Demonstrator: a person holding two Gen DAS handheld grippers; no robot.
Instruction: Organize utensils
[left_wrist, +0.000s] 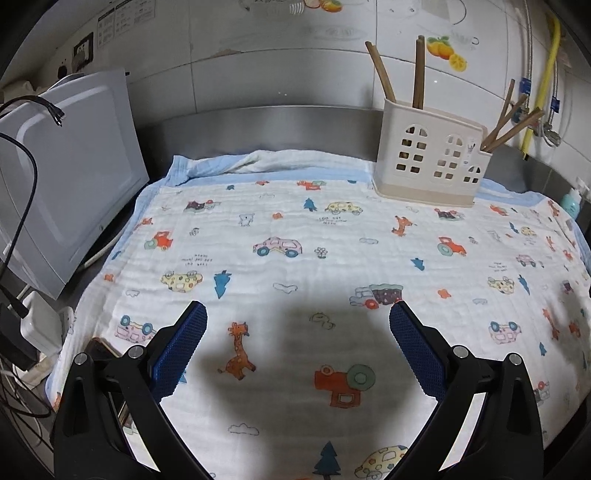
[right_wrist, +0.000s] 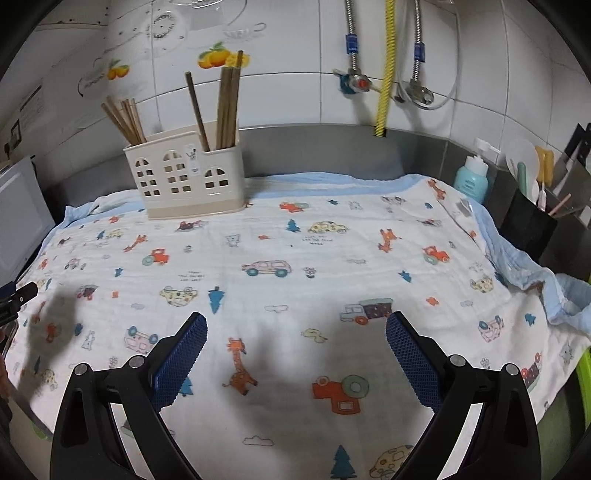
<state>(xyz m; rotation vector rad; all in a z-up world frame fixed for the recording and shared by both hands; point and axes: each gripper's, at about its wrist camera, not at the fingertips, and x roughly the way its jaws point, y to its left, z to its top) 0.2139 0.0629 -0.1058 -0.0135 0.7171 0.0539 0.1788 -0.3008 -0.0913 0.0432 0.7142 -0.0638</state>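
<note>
A cream plastic utensil holder (left_wrist: 428, 162) (right_wrist: 184, 177) with window-shaped cut-outs stands at the back of a white cartoon-print cloth (left_wrist: 295, 258) (right_wrist: 295, 266). Several brown wooden chopsticks (left_wrist: 419, 72) (right_wrist: 227, 107) stick up from its compartments. My left gripper (left_wrist: 298, 314) hovers open over the near part of the cloth, with nothing between its blue pads. My right gripper (right_wrist: 295, 325) is also open and empty above the near cloth. A black part of the left gripper (right_wrist: 16, 295) shows at the left edge of the right wrist view.
A white appliance (left_wrist: 70, 177) with cables and a charger (left_wrist: 40, 325) stands to the left. At the right are a teal bottle (right_wrist: 471, 177), a black holder with utensils (right_wrist: 532, 225), and hoses (right_wrist: 384, 74) on the tiled wall. A steel backsplash (left_wrist: 266, 129) runs behind.
</note>
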